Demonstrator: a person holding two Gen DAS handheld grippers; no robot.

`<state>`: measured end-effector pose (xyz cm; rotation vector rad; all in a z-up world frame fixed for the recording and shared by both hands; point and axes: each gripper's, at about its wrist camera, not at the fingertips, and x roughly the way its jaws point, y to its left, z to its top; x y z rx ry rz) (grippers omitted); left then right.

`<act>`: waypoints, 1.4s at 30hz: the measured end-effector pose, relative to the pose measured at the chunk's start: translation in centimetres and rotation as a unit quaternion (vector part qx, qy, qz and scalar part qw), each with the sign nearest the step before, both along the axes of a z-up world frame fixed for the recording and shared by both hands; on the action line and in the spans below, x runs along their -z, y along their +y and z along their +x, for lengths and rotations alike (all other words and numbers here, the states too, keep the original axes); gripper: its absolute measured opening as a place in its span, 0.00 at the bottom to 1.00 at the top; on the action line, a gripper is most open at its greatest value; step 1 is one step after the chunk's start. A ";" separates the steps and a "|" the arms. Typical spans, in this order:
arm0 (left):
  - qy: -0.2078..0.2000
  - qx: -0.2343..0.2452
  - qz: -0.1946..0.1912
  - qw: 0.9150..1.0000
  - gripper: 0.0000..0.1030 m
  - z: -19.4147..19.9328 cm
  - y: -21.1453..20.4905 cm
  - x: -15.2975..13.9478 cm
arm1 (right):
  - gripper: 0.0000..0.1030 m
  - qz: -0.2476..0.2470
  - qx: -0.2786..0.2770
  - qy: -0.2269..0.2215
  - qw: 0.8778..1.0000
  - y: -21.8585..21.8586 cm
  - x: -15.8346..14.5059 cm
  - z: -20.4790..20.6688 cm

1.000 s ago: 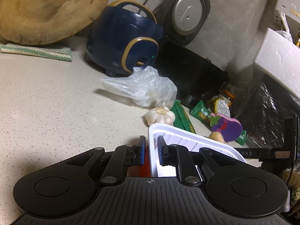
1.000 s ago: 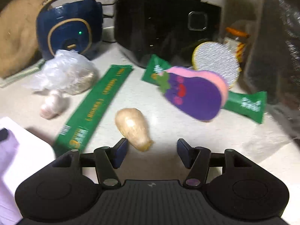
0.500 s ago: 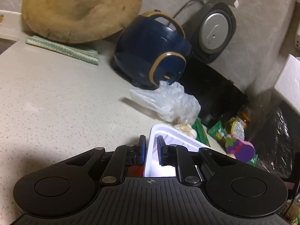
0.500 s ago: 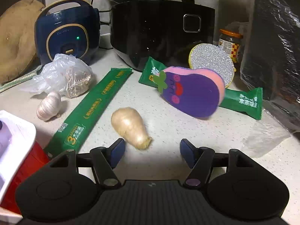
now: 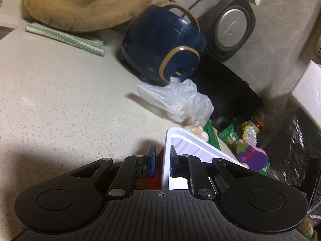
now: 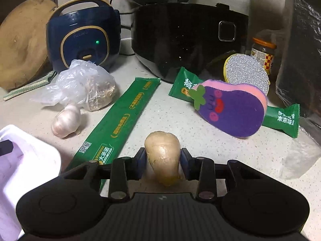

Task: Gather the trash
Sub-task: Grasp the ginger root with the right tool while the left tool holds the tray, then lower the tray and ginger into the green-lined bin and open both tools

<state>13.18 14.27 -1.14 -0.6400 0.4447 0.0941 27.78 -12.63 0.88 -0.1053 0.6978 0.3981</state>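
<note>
Clamping the rim of a white plastic tray, the left gripper has its jaws pinched onto the thin wall, one blue pad outside and one inside; something red shows beneath the tray, but what it is cannot be told. From the right wrist view the tray's corner sits at the lower left, close to the near end of a long green wrapper lying diagonally on the speckled countertop. The right gripper is closing its jaws around a piece of ginger resting on the counter, the root sitting between both fingers with the pads at its sides. Beyond it lie a garlic bulb, a crumpled clear plastic bag just behind the bulb, a second green wrapper partly under an eggplant-shaped purple sponge, and a round silver scouring pad leaning behind the sponge. At the back stand a navy rice cooker, a black cooker, a small jar and a round wooden board over a striped cloth
</note>
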 end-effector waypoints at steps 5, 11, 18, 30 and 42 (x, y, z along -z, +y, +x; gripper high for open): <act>-0.022 0.007 0.001 1.000 0.15 -0.6 0.0 -0.2 | 0.35 0.022 0.002 0.007 1.000 -0.9 -0.7 -1.4; -0.053 -0.007 0.001 0.999 0.15 -1.7 0.1 -0.6 | 0.35 0.052 -0.013 -0.009 0.999 -2.6 -1.9 -5.1; -0.069 -0.005 0.031 0.997 0.15 -2.4 -1.5 -1.4 | 0.35 0.081 0.016 -0.018 0.996 -6.9 -0.9 -9.9; -0.074 0.152 0.073 0.983 0.15 -1.4 -11.7 0.4 | 0.35 0.076 0.124 0.010 0.989 -15.0 6.1 -17.8; -0.060 0.258 0.160 0.951 0.15 -2.8 -20.5 9.4 | 0.35 0.049 0.210 0.062 0.975 -19.3 15.9 -24.0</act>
